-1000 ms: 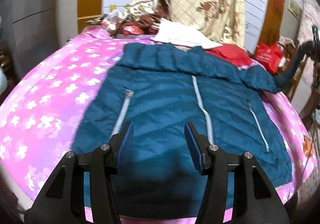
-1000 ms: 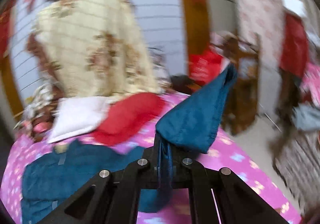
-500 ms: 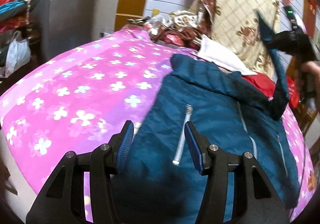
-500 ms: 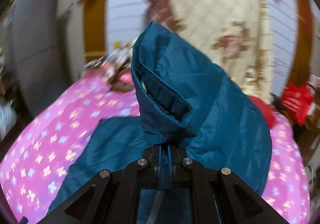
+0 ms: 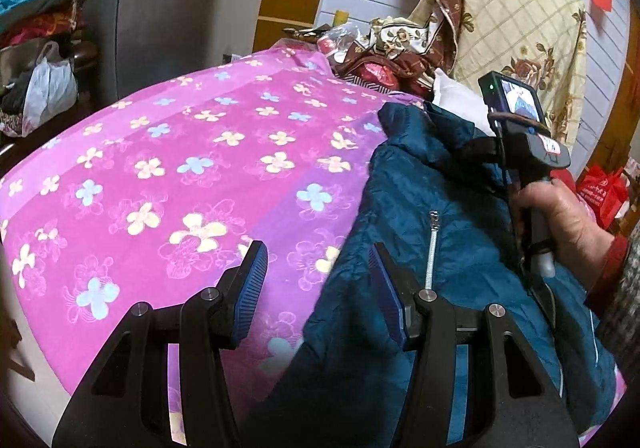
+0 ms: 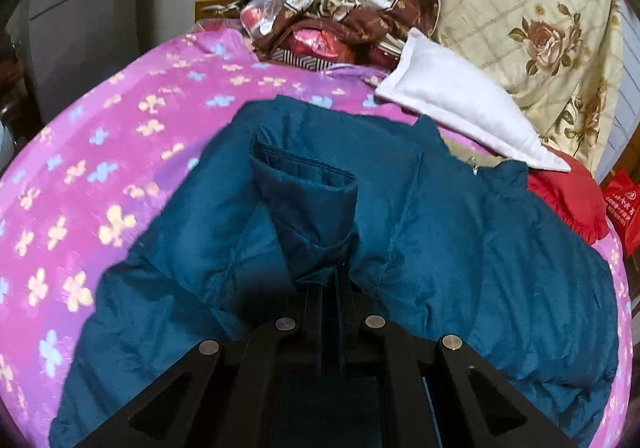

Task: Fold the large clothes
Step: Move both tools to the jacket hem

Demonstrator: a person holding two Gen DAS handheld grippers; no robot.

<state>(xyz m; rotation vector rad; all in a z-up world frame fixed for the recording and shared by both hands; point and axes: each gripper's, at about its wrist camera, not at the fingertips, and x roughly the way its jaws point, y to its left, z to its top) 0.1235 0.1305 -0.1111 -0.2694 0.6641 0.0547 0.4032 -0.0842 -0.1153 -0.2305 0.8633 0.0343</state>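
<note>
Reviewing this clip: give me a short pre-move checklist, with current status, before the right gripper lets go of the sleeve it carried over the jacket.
1. Right gripper jaws shut on the sleeve cuff: ok.
2. Sleeve lies across the jacket body rather than off its edge: ok.
3. Left gripper jaws open and holding nothing, free for the next grasp: ok.
4. Jacket's near left edge between the left jaws: not ok, it only overlaps the right finger.
5. Jacket fully on the pink bedsheet: cannot tell, its bottom hem is hidden.
6. White pillow apart from the sleeve: ok.
</note>
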